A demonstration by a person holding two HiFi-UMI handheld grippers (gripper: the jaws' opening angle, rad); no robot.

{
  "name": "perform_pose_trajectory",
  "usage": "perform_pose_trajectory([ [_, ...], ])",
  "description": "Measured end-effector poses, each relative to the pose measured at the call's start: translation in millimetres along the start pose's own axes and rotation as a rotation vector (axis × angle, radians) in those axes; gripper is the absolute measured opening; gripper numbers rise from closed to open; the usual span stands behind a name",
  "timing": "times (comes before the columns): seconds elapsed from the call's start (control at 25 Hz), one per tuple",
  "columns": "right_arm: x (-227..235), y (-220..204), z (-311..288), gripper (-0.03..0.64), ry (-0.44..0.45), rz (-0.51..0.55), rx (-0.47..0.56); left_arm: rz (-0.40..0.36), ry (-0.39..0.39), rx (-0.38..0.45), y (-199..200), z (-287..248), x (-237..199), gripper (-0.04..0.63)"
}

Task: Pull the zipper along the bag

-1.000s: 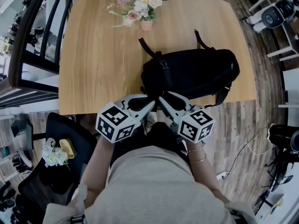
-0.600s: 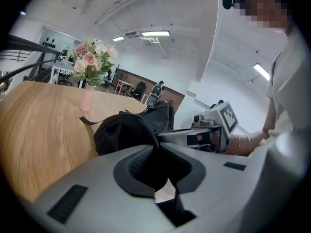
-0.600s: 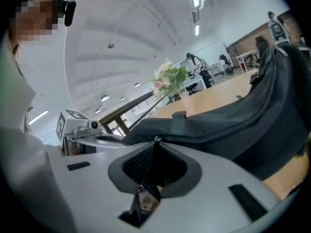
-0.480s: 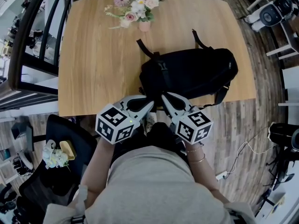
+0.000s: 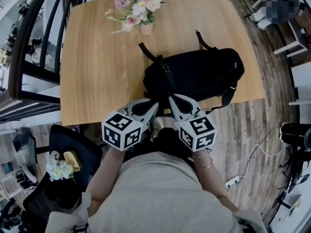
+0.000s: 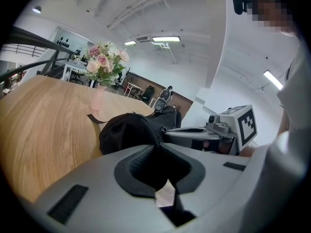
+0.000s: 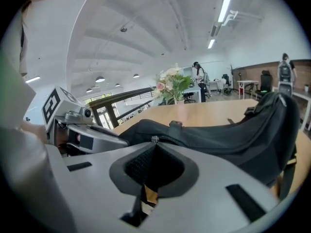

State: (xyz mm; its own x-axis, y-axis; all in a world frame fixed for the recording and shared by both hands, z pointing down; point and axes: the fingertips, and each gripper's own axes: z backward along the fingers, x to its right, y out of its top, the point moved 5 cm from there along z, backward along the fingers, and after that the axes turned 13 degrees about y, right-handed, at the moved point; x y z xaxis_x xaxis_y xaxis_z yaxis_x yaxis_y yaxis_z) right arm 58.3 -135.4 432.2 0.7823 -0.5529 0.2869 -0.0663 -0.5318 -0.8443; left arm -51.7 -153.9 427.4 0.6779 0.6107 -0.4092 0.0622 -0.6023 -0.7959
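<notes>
A black bag lies on the wooden table, its left end near the front edge. My left gripper sits at that end; in the left gripper view its jaws close the last bit tighter on the bag's black fabric. My right gripper is right beside it. In the right gripper view its jaws are closing, and they meet on the small metal zipper pull on top of the bag. The zipper's track is mostly hidden.
A pink vase of flowers stands at the table's far side. A bag strap hangs over the front edge at the right. A black chair is at the lower left and a dark railing runs along the left.
The right gripper's jaws look narrower at the bag's end than a second ago. Both grippers stay at the same spot. The head view has shifted slightly.
</notes>
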Motion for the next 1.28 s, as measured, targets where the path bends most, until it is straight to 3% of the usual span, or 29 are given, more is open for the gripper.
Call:
perform_pose_trajectory([
  [0.48,14,1,17,0.011,-0.118,-0.020,0.019,-0.024,0.056,0.036,1,5,-8,0.031],
  [0.72,27,4,24,0.011,-0.124,0.035,-0.001,-0.030,0.081,0.054,4,2,-7,0.031],
  [1.28,70,9,48,0.011,-0.018,0.135,-0.053,0.065,0.336,0.131,2,3,-6,0.032],
])
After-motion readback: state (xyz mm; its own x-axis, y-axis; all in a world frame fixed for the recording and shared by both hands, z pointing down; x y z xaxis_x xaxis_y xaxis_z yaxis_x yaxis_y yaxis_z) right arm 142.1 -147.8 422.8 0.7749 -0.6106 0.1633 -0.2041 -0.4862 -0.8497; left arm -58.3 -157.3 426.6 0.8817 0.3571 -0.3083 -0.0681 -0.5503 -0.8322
